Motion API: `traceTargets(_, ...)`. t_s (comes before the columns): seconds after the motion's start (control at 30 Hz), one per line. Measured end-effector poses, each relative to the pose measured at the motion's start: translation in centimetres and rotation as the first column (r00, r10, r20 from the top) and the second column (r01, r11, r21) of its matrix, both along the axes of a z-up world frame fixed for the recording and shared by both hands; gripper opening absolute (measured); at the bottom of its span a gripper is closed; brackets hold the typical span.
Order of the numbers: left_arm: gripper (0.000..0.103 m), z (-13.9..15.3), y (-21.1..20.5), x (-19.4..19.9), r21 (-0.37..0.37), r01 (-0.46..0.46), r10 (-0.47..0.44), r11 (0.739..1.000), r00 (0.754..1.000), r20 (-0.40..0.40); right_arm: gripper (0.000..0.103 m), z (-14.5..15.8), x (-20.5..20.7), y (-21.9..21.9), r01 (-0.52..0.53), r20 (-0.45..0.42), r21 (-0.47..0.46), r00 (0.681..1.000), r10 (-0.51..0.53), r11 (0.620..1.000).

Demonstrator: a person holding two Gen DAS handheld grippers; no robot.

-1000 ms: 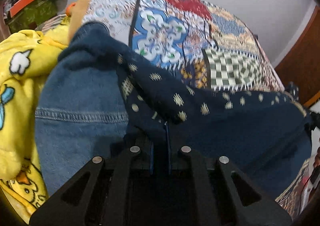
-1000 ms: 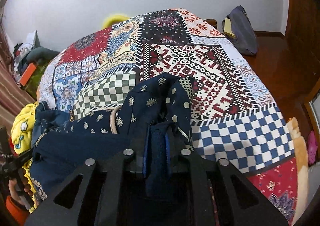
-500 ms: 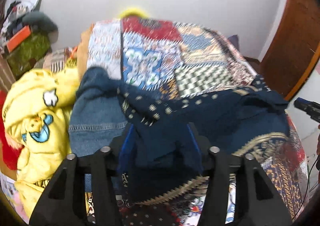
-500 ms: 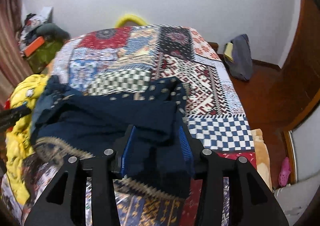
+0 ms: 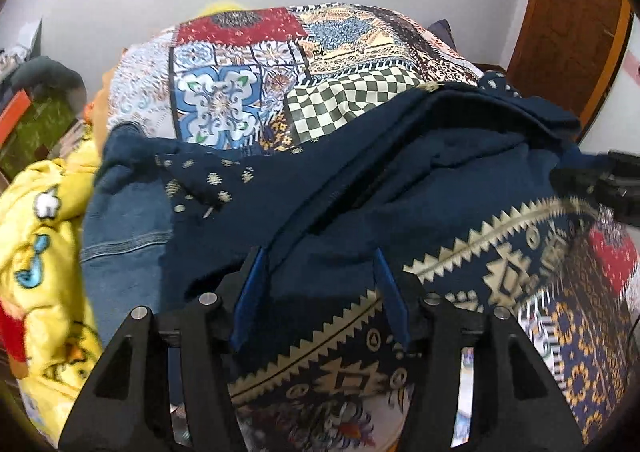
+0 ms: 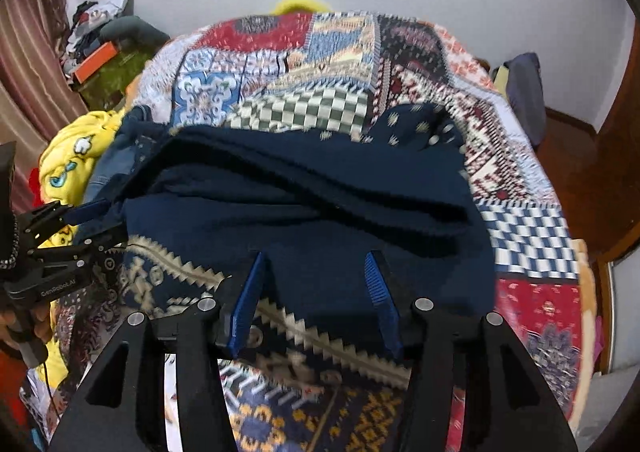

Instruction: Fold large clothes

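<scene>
A large navy garment (image 5: 420, 171) with a cream zigzag border lies folded over on the patchwork bedspread (image 5: 240, 91). My left gripper (image 5: 319, 256) hovers over its near left part. Its jaws are opening, the blue pads (image 5: 248, 292) stand apart and do not press the cloth below. My right gripper (image 6: 315, 258) hangs over the garment (image 6: 320, 191) near its right part. Those jaws are opening too, with nothing pinched between them. Each gripper shows in the other's view: the left gripper (image 6: 80, 219) at the left edge, the right gripper (image 5: 600, 179) at the right edge.
Blue jeans (image 5: 124, 219) and a yellow cartoon blanket (image 5: 36, 219) are heaped at the bed's left side. Clutter (image 6: 100, 51) sits by the wall at the far left. A dark bag (image 6: 524, 91) stands on the wooden floor to the right.
Both grippers were shut on navy cloth a second ago and have let it go. They have opened and drawn back toward the near edge of the bed, and the garment now lies flatter.
</scene>
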State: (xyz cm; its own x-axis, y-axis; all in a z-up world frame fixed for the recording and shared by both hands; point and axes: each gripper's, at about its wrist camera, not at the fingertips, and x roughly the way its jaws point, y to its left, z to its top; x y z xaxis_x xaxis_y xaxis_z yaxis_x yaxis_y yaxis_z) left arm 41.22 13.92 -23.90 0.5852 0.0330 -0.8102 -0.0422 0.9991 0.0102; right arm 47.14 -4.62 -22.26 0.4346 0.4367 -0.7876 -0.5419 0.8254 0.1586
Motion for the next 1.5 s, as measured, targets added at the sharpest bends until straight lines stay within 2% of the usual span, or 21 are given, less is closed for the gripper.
traceTargets(0.2, 0.058, -1.0, 1.9, 4.5, 0.086, -0.065, 0.066, 0.994, 0.998, -0.007, 0.048, -0.4, 4.5, 1.6, 0.041, -0.009, -0.003, 0.999, -0.041, 0.999)
traceTargets(0.3, 0.058, -1.1, 4.0, 6.6, 0.098, -0.114, 0.116, 0.989, 0.993, -0.014, 0.048, -0.3, 6.7, 1.3, 0.106, 0.001, -0.001, 0.994, -0.106, 0.994)
traceTargets(0.43, 0.058, 0.4, 6.3, 7.3, 0.168, -0.208, 0.202, 0.964, 0.978, 0.049, 0.048, 0.6, 8.2, -0.2, 0.219, 0.013, 0.032, 0.976, -0.22, 0.975)
traceTargets(0.53, 0.058, 1.8, 7.3, 6.6, 0.176, -0.243, 0.232, 0.954, 0.969, 0.079, 0.048, 1.6, 7.3, -0.8, 0.215, 0.031, 0.047, 0.976, -0.217, 0.975)
traceTargets(0.63, 0.058, 3.4, 7.4, 5.1, 0.14, -0.212, 0.2, 0.967, 0.975, 0.096, 0.048, 3.1, 5.3, -0.5, 0.165, 0.085, 0.042, 0.982, -0.168, 0.985)
traceTargets(0.8, 0.058, 5.0, 5.4, 2.3, 0.058, -0.085, 0.08, 0.995, 0.993, 0.084, 0.048, 5.3, 0.9, 1.4, 0.027, 0.14, 0.047, 0.99, -0.033, 0.999)
traceTargets(0.9, 0.061, 5.1, 3.7, 0.9, -0.008, -0.009, 0.01, 1.0, 0.997, 0.074, 0.048, 5.8, -1.4, 2.9, -0.05, 0.169, 0.048, 0.985, 0.041, 0.998)
traceTargets(1.03, 0.064, 4.1, 1.5, -0.1, -0.116, 0.054, -0.049, 0.992, 0.997, 0.052, 0.048, 4.7, -3.5, 4.5, -0.143, 0.183, 0.04, 0.974, 0.133, 0.989)
traceTargets(1.13, 0.064, 2.3, 0.3, -0.3, -0.166, 0.082, -0.077, 0.983, 0.996, 0.033, 0.048, 2.8, -3.8, 5.3, -0.162, 0.174, 0.002, 0.972, 0.159, 0.987)
traceTargets(1.2, 0.065, 0.7, -0.5, -0.3, -0.139, 0.09, -0.089, 0.986, 0.996, 0.011, 0.048, 0.9, -2.9, 5.4, -0.165, 0.117, -0.03, 0.979, 0.167, 0.986)
traceTargets(1.23, 0.069, 0.1, -0.7, -0.3, -0.125, 0.09, -0.089, 0.988, 0.996, 0.008, 0.053, 0.1, -2.5, 5.0, -0.163, 0.091, -0.02, 0.982, 0.165, 0.986)
traceTargets(1.27, 0.072, -0.6, -0.9, -0.5, -0.104, 0.089, -0.088, 0.991, 0.996, 0.008, 0.063, -0.4, -2.2, 4.4, -0.152, 0.075, 0.0, 0.986, 0.151, 0.988)
traceTargets(1.33, 0.082, -1.2, -0.8, -1.1, -0.078, 0.08, -0.078, 0.994, 0.997, 0.026, 0.074, -0.8, -1.6, 3.1, -0.113, 0.057, 0.019, 0.992, 0.111, 0.993)
traceTargets(1.5, 0.087, -2.2, 1.0, -3.1, -0.051, 0.025, -0.024, 0.998, 0.999, 0.034, 0.074, -0.9, -1.2, 0.1, -0.041, 0.031, 0.029, 0.999, 0.04, 0.999)
